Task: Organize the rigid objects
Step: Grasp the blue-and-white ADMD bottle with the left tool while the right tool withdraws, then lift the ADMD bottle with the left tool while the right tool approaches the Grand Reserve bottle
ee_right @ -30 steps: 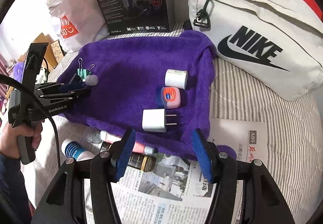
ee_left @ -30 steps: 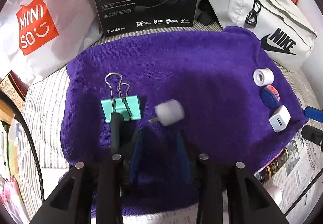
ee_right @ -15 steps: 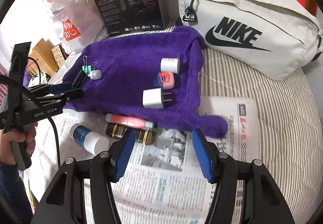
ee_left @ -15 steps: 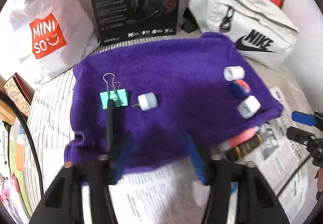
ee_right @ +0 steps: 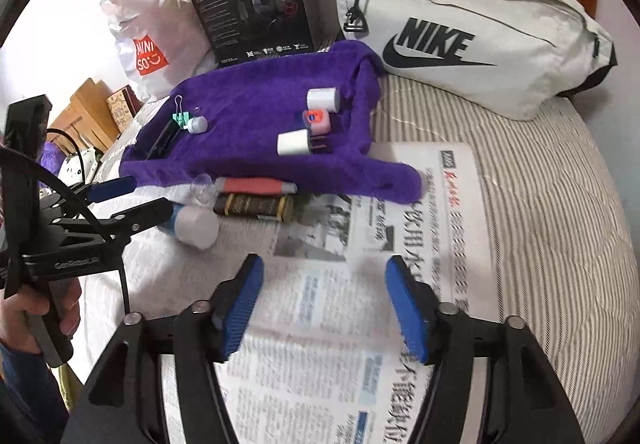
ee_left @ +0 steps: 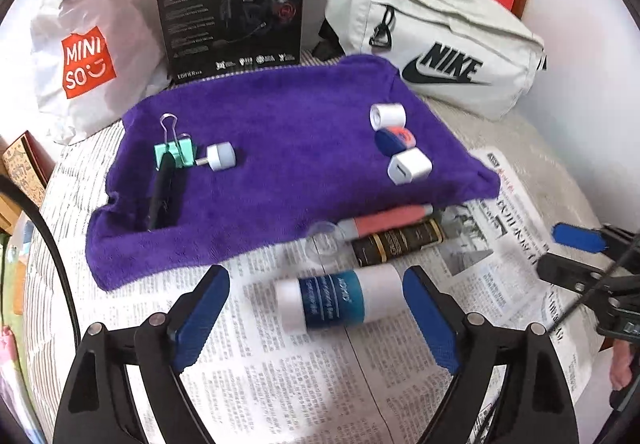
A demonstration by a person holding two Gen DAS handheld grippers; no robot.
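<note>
My left gripper (ee_left: 316,308) hovers over the newspaper (ee_left: 304,376), its jaws opening wide around a white-and-blue bottle (ee_left: 340,300) that lies on its side; the pads do not press it. On the purple towel (ee_left: 288,124) lie a green binder clip (ee_left: 176,152), a small white plug (ee_left: 220,156), a black pen (ee_left: 162,188), a white roll (ee_left: 387,116), a blue-lidded pink tin (ee_left: 396,138) and a white charger (ee_left: 410,166). My right gripper (ee_right: 324,308) is opening over bare newspaper (ee_right: 400,212), nothing between its pads.
A pink tube (ee_left: 384,222), a dark tube (ee_left: 400,244) and a clear cap (ee_left: 324,240) lie at the towel's near edge. A white Nike bag (ee_left: 440,56), a black headset box (ee_left: 232,4) and a Miniso bag (ee_left: 84,56) line the back.
My left gripper let go of the small white plug beside the clip, pulled back off the towel and opened wide around the bottle. My right gripper also drew back over the newspaper.
</note>
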